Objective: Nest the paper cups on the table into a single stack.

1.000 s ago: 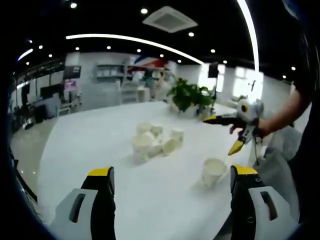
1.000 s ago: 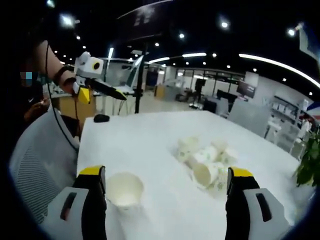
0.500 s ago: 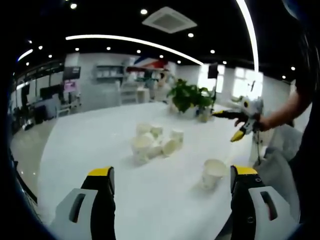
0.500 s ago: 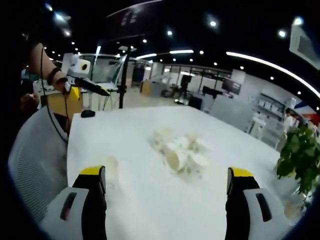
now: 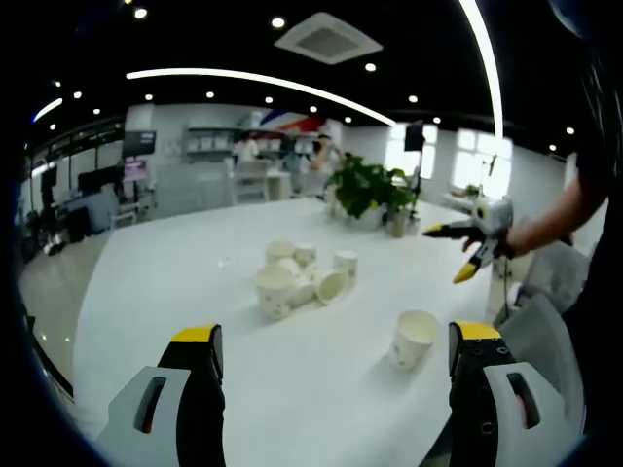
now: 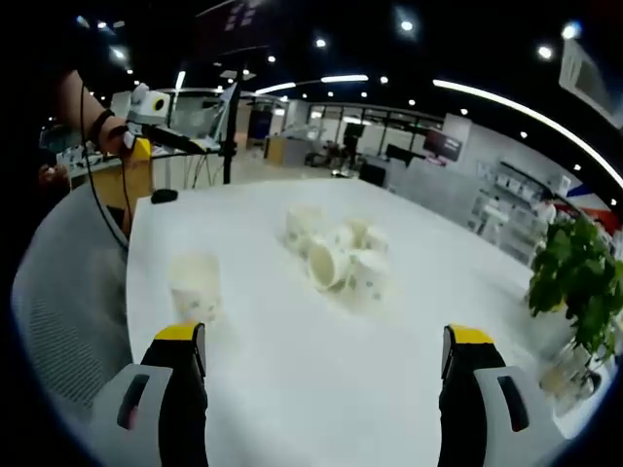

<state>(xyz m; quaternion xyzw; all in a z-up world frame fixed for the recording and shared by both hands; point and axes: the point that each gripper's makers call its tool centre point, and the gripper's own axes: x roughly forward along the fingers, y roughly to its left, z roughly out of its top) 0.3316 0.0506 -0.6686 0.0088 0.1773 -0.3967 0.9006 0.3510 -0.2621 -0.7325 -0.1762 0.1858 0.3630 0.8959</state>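
Note:
Several white paper cups [image 5: 295, 275] lie and stand in a loose cluster in the middle of the white table [image 5: 165, 282]. One single cup [image 5: 415, 337] stands upright, apart from the cluster, near the table's edge. My left gripper [image 5: 331, 365] is open above the near part of the table, nothing between its jaws. The right gripper [image 5: 465, 249] appears at the right of the left gripper view, held in a hand, its jaws apart. In the right gripper view the cluster [image 6: 336, 251] lies ahead and the lone cup [image 6: 194, 286] stands at left. My right gripper [image 6: 324, 360] is open and empty.
A potted green plant [image 5: 373, 191] stands on the far side of the table, also at the right as the plant [image 6: 576, 282]. A grey mesh chair [image 6: 63, 292] sits beside the table edge. A small black object [image 6: 164, 196] lies on the far corner.
The right gripper view has swung and risen, so the lone cup sits further left and the cluster nearer centre. In the left gripper view the right gripper has shifted slightly; the cups have not moved.

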